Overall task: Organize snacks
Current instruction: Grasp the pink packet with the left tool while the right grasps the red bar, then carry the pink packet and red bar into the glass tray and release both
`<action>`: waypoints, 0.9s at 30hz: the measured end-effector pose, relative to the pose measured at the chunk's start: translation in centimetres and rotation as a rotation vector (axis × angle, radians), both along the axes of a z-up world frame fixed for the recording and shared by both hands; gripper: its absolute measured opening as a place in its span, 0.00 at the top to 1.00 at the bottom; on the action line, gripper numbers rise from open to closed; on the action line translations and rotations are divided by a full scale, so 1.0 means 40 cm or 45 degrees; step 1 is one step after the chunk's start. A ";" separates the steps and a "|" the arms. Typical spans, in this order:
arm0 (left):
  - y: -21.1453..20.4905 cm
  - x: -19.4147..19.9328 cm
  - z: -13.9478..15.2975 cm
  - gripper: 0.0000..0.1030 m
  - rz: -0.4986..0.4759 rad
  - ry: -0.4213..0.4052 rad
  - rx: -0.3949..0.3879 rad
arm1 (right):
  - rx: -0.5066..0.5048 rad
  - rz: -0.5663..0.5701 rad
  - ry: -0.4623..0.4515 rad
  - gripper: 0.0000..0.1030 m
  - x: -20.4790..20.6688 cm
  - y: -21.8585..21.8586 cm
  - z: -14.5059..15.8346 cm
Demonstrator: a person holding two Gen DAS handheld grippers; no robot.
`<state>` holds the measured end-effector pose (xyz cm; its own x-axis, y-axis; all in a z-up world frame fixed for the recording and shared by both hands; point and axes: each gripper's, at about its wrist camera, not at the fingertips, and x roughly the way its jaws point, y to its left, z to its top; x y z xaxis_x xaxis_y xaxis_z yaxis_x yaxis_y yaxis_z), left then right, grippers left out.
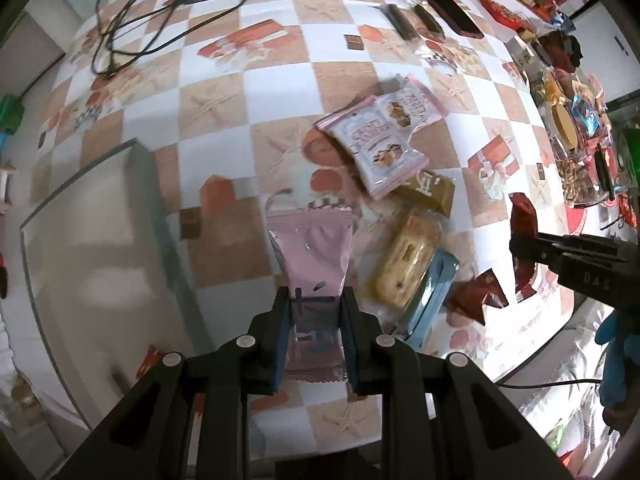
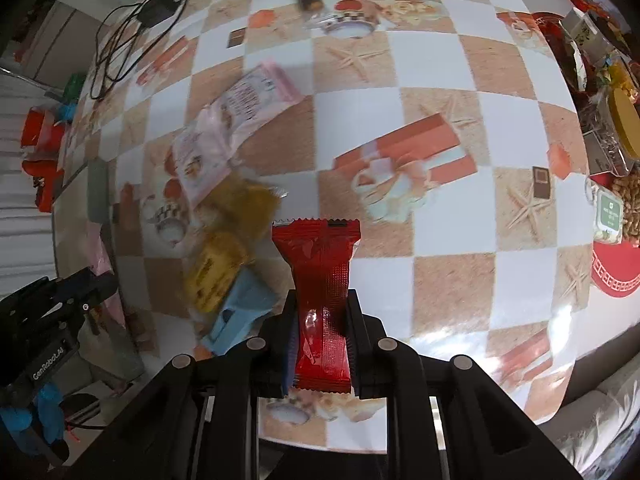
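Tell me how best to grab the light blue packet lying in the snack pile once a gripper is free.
Pinch the light blue packet across its narrow width at the near end, coming from the table edge. It lies long and flat, with the yellow cake packet tight against its left side, so the near end looks freest.

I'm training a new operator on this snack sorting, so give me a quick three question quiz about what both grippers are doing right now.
1. True or false: the left gripper is shut on a pink packet.
2. What colour is the packet in the right gripper?
3. The clear box sits on which side of the left gripper: A left, B right?

Key: 1 true. 2 red. 3 A.
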<state>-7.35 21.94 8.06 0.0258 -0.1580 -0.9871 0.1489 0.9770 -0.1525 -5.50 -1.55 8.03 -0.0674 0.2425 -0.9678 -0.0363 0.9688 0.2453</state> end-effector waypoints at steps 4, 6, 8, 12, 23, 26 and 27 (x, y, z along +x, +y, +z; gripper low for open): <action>0.035 0.002 0.011 0.75 0.035 -0.016 0.001 | 0.009 0.035 -0.004 0.79 -0.028 0.069 -0.027; 0.070 -0.006 0.026 0.75 0.047 -0.026 0.001 | 0.011 0.060 -0.011 0.79 -0.030 0.098 -0.021; 0.106 -0.017 0.042 0.75 0.062 -0.036 -0.002 | 0.010 0.082 -0.018 0.79 -0.026 0.132 -0.021; 0.150 -0.033 0.053 0.75 0.097 -0.049 -0.009 | 0.009 0.141 -0.039 0.79 -0.020 0.191 -0.003; 0.262 -0.057 0.059 0.75 0.196 -0.068 -0.019 | 0.013 0.278 -0.073 0.79 -0.020 0.341 0.030; 0.294 -0.065 0.059 0.75 0.223 -0.071 -0.019 | 0.016 0.313 -0.080 0.79 -0.022 0.383 0.036; 0.303 -0.066 0.058 0.75 0.231 -0.070 -0.018 | 0.017 0.325 -0.082 0.79 -0.022 0.398 0.037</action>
<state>-10.00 34.06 10.40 0.1093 -0.1595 -0.9811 -0.0210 0.9865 -0.1627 -6.37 14.35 9.52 -0.0663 0.2384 -0.9689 -0.2952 0.9229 0.2473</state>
